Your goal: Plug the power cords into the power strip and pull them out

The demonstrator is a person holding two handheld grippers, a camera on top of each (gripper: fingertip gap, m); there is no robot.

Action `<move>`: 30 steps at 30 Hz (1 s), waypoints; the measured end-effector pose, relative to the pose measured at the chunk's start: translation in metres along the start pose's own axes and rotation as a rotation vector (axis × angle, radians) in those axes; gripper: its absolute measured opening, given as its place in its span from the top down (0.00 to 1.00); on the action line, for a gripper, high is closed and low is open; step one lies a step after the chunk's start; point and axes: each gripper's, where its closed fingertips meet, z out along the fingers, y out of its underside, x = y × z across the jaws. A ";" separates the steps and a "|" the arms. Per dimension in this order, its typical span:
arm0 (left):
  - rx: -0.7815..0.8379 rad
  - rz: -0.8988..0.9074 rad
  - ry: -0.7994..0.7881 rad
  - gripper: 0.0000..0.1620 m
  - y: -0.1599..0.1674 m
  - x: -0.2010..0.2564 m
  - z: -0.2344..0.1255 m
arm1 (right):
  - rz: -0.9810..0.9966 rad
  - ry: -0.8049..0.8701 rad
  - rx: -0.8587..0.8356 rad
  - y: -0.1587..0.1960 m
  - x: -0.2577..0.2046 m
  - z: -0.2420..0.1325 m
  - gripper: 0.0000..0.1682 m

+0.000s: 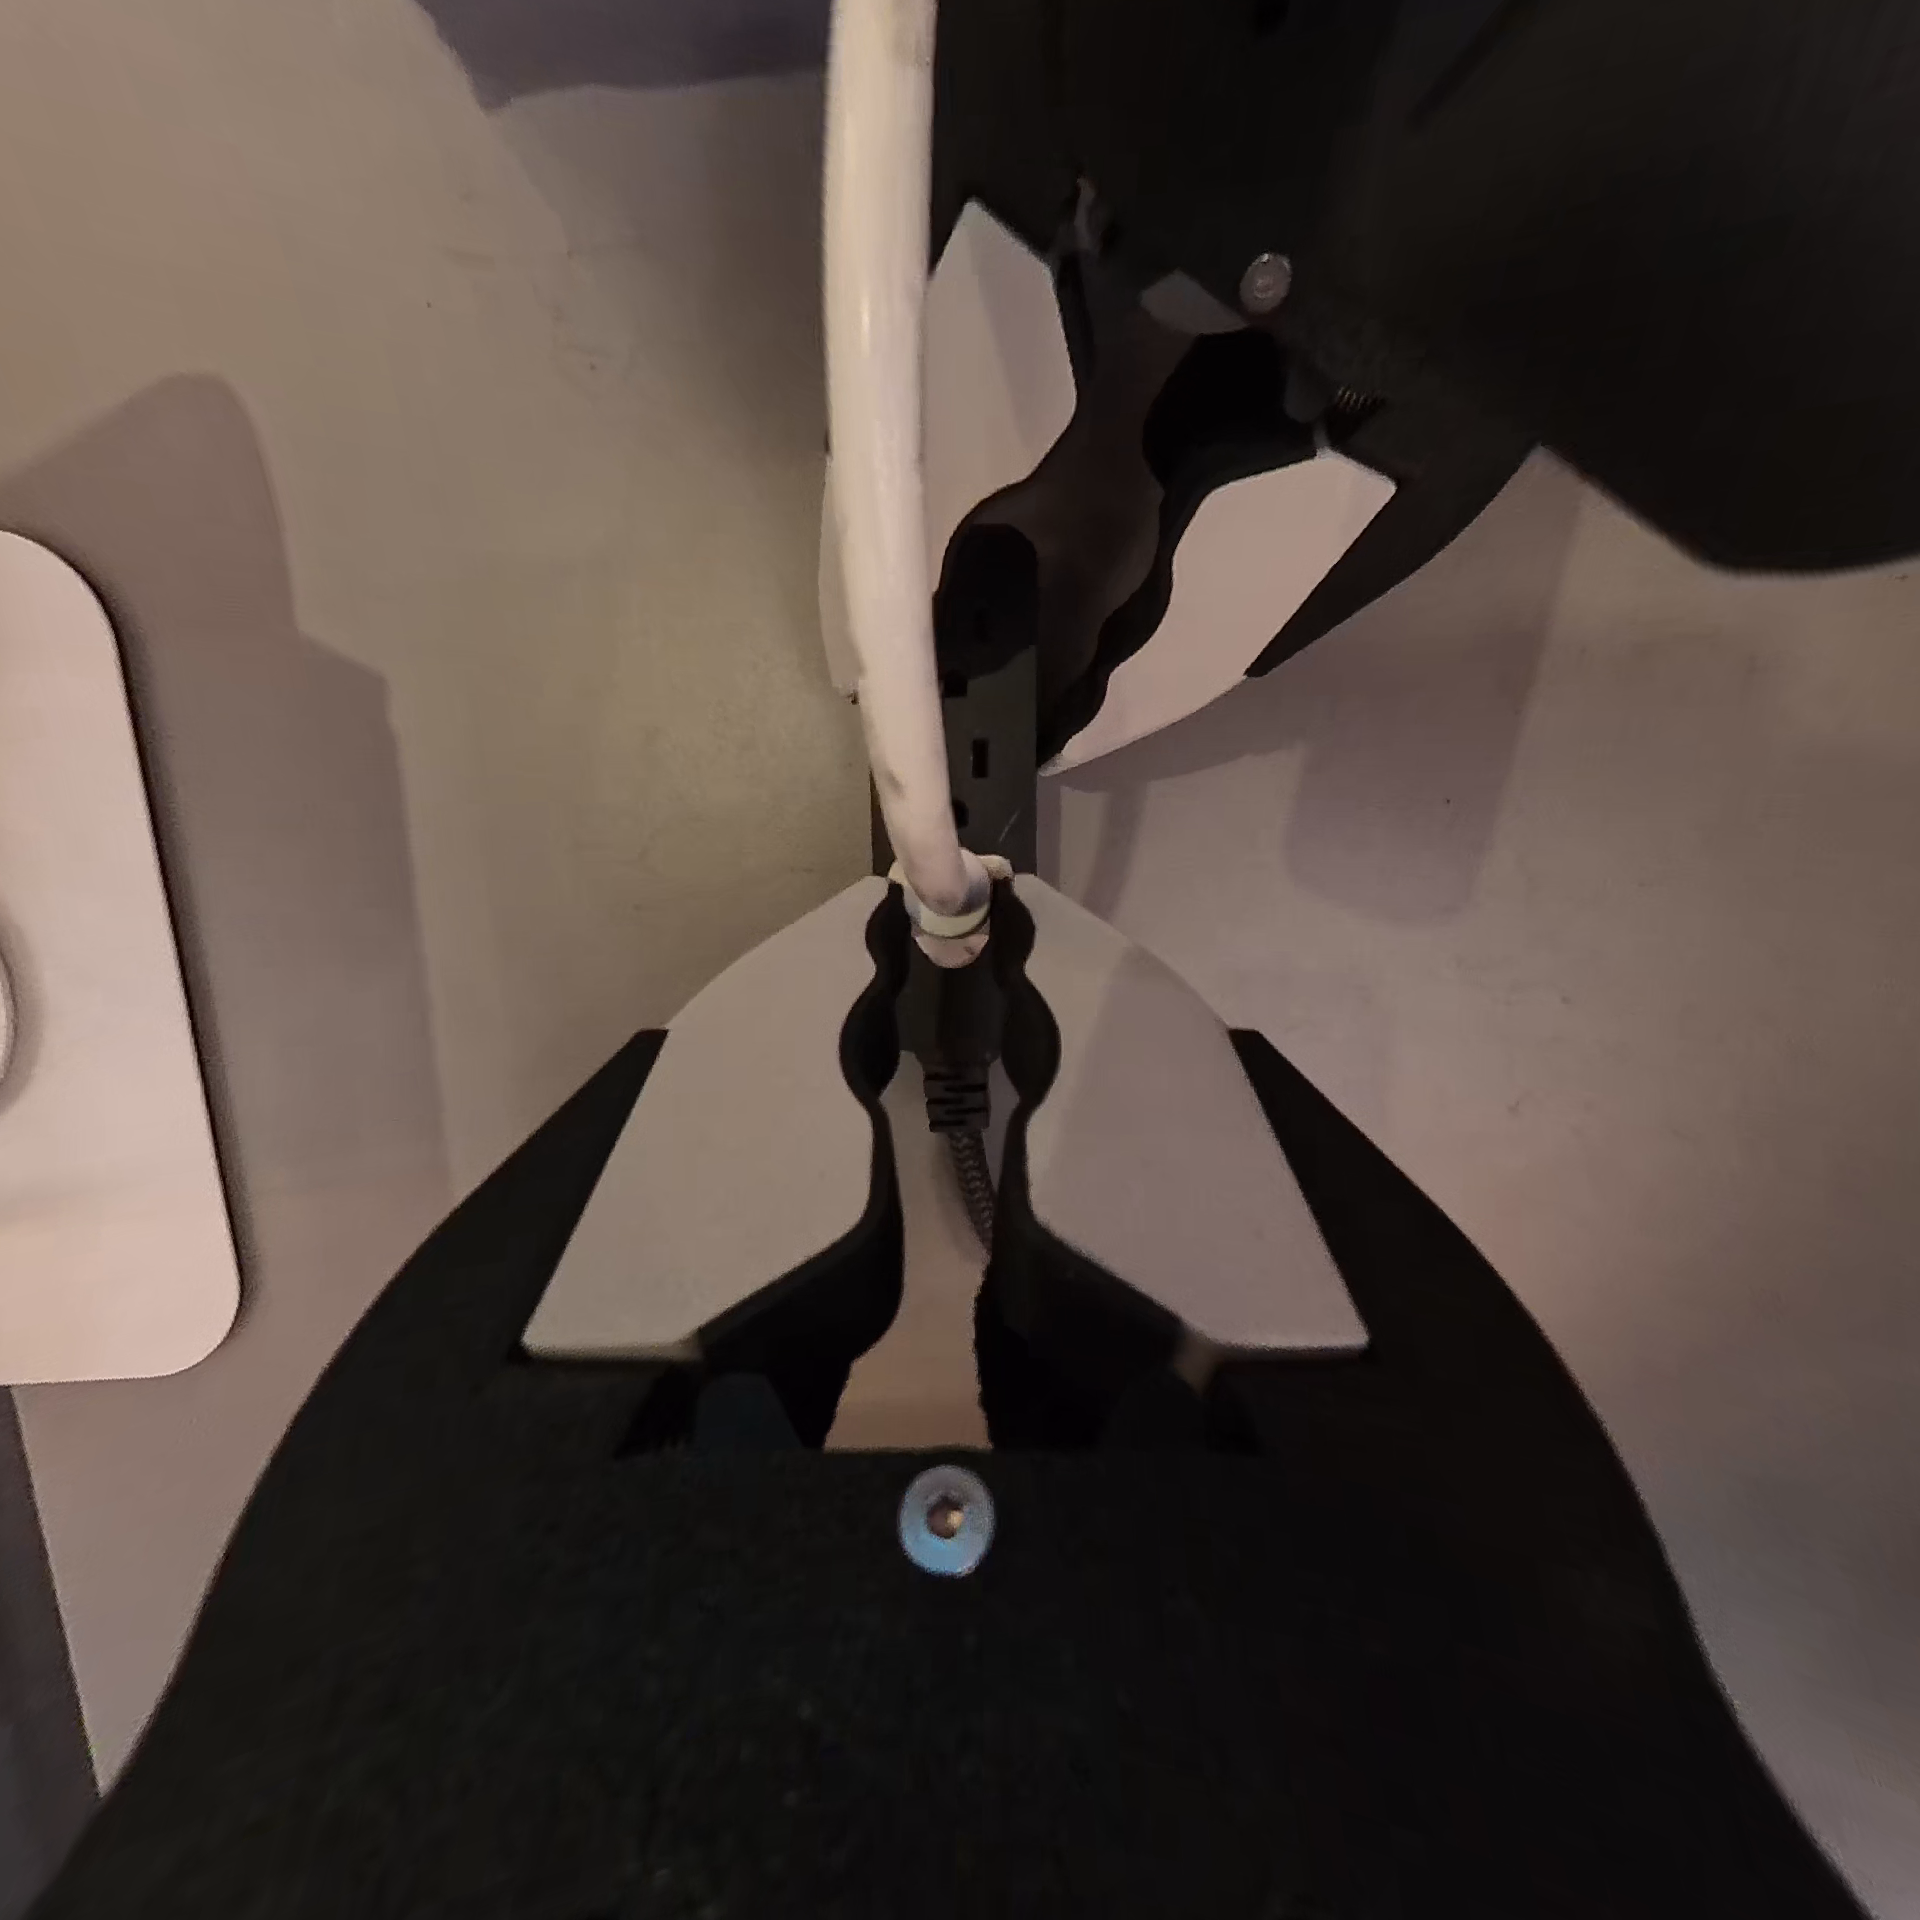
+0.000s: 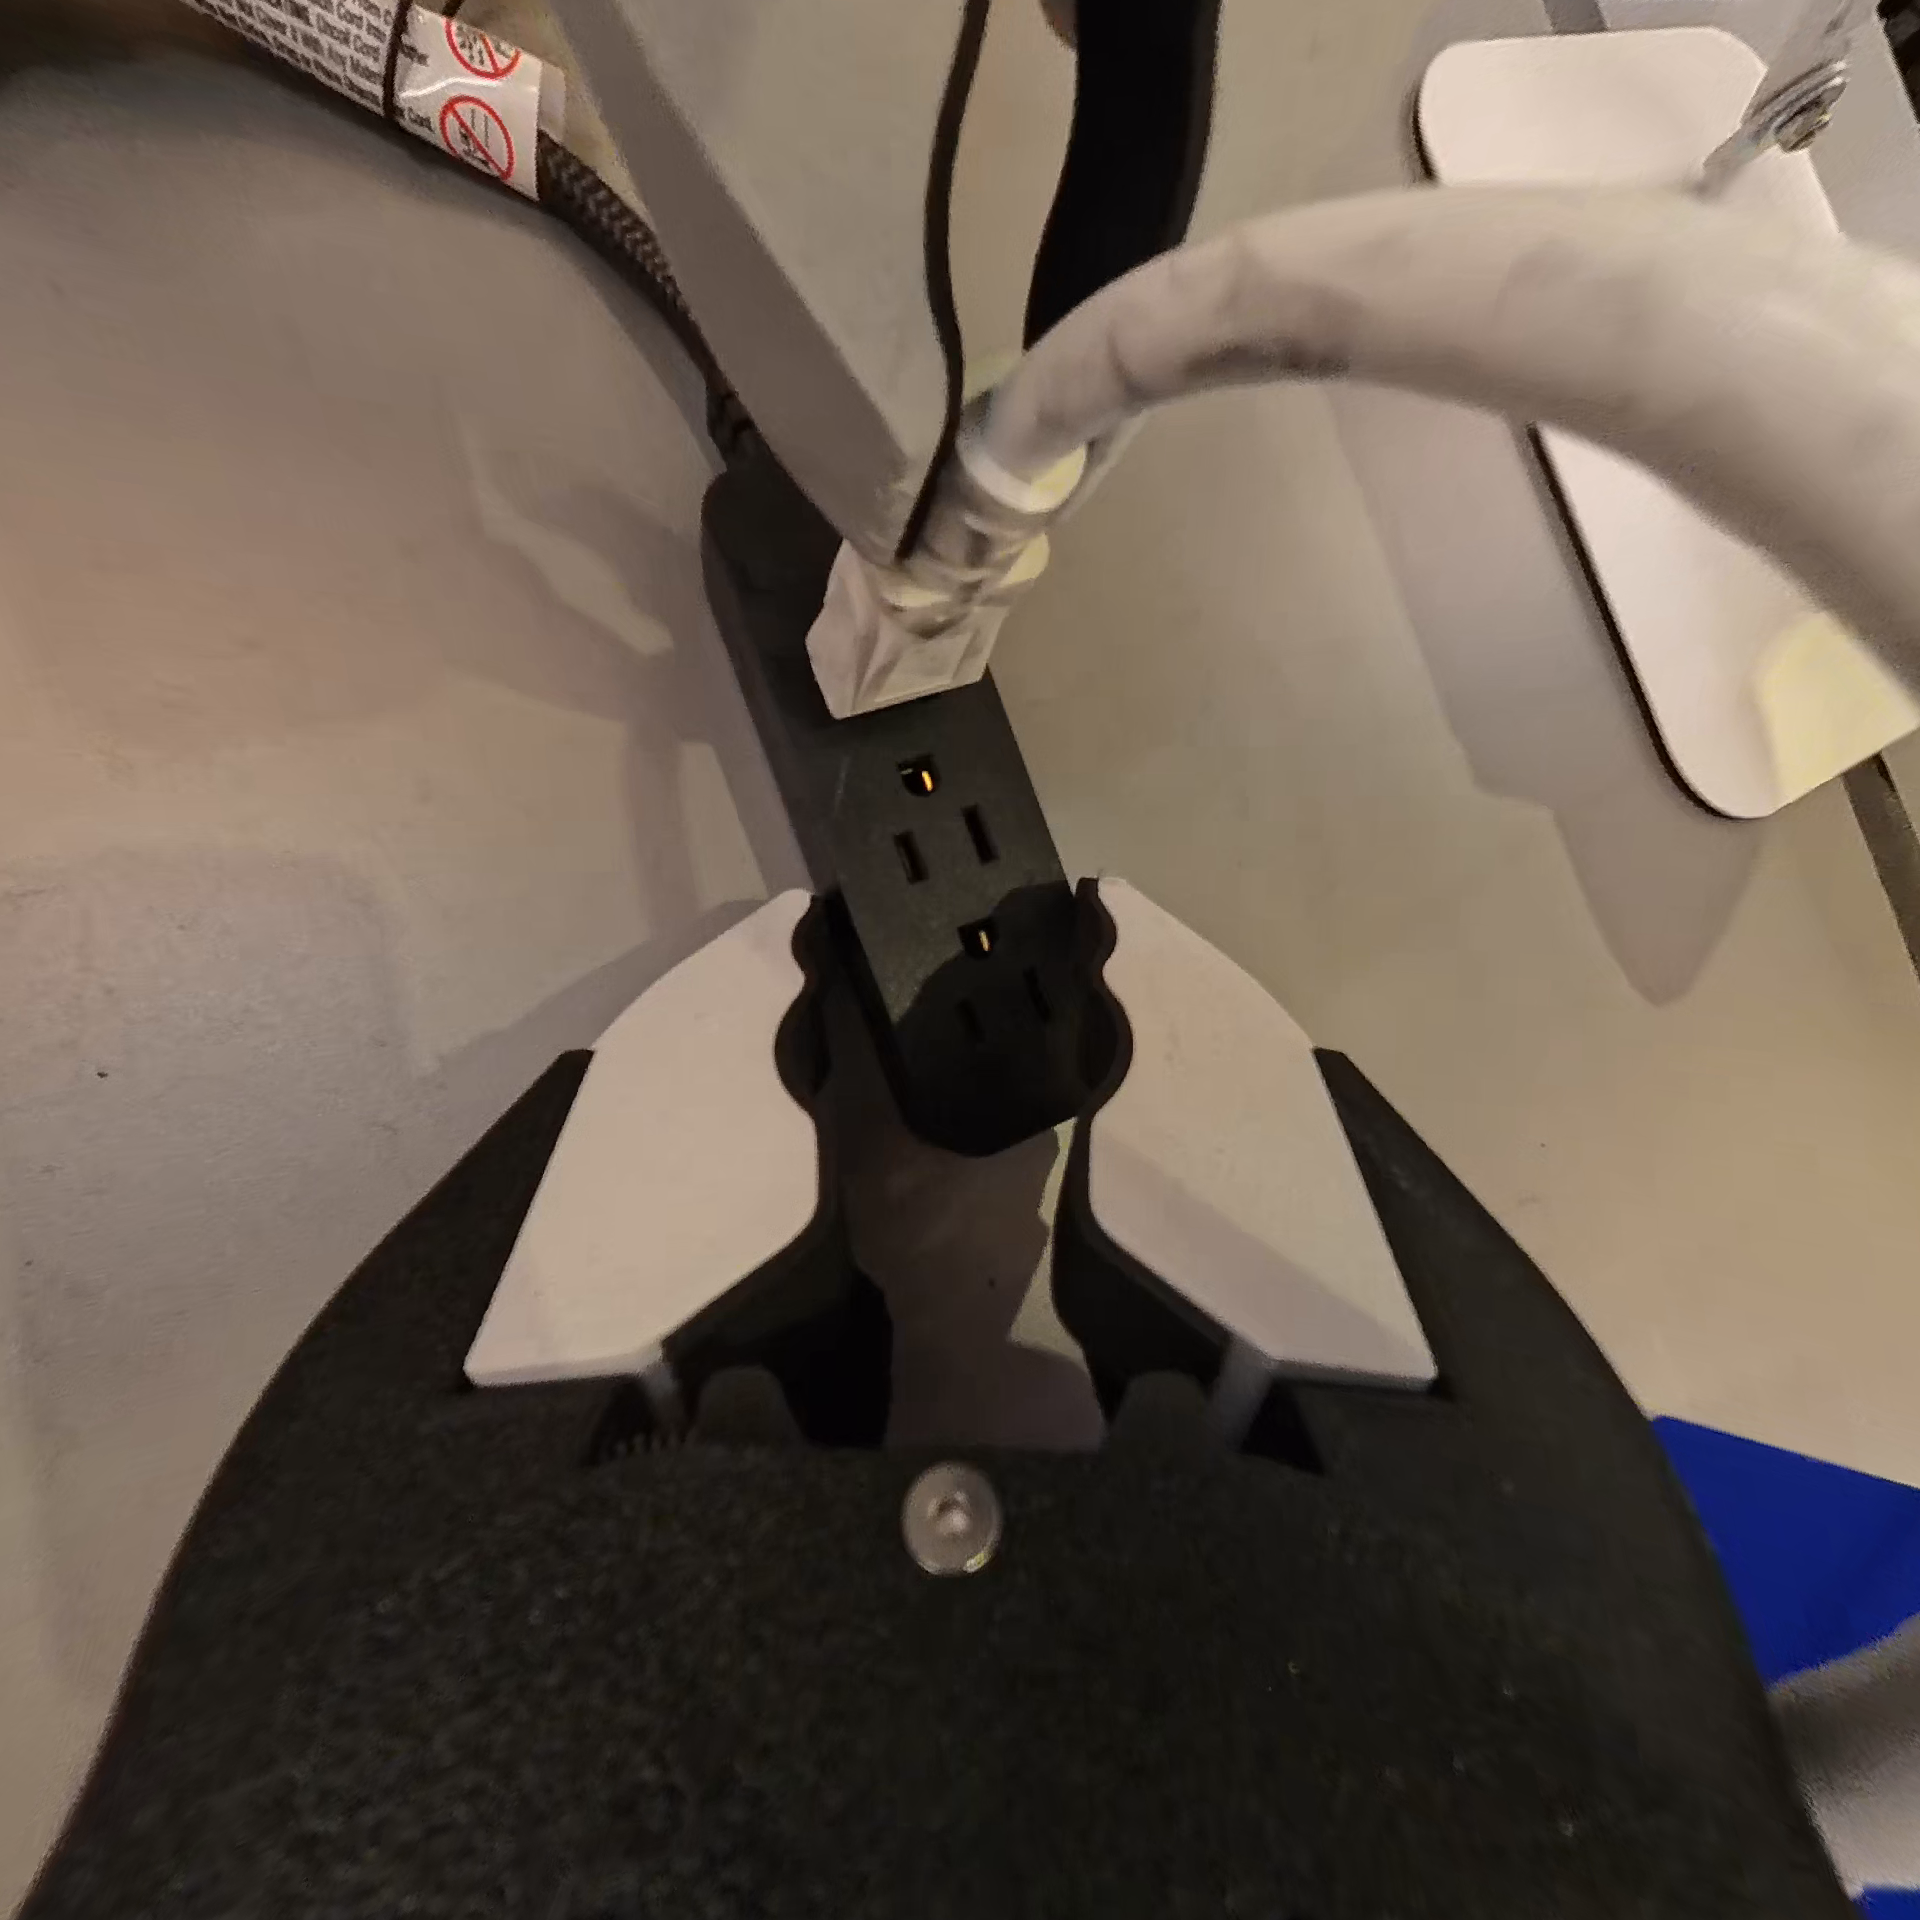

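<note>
The black power strip lies on a pale table. My right gripper is shut on the strip's near end. A white plug on a thick white cord sits against the strip's far outlet; two nearer outlets are empty. My left gripper is shut on this plug's neck, with the cord rising past it. In the left wrist view the strip runs away from the plug, and the right gripper clamps its far end. The strip's own braided black cord passes under the left gripper's jaws.
A flat white pad with rounded corners lies on the table left of the strip; it also shows in the right wrist view. White label tags wrap the braided cord. Something blue sits at the lower right. Tip to tip, the grippers are about 7 centimeters apart.
</note>
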 end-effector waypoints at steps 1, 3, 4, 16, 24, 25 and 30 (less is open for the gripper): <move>-0.008 0.001 0.008 0.90 0.001 0.000 -0.001 | 0.002 -0.003 0.005 0.000 0.000 0.000 0.73; -0.056 0.012 0.020 0.90 0.006 0.000 -0.003 | 0.002 -0.011 0.018 0.000 0.000 0.000 0.73; -0.088 0.021 0.024 0.90 0.008 0.001 -0.004 | 0.006 -0.016 0.031 -0.002 -0.001 0.001 0.73; -0.346 0.013 0.074 0.90 0.009 -0.001 -0.004 | -0.020 -0.003 -0.004 -0.002 -0.002 0.002 0.73; -0.378 -0.036 0.042 0.90 0.009 -0.001 -0.003 | -0.038 0.010 -0.015 -0.002 -0.002 0.003 0.73; -0.391 -0.042 0.042 0.90 0.009 -0.001 -0.003 | -0.042 0.012 -0.016 -0.002 -0.002 0.003 0.73; -0.444 -0.073 0.039 0.90 0.009 -0.001 -0.003 | -0.054 0.023 -0.018 -0.002 -0.003 0.003 0.72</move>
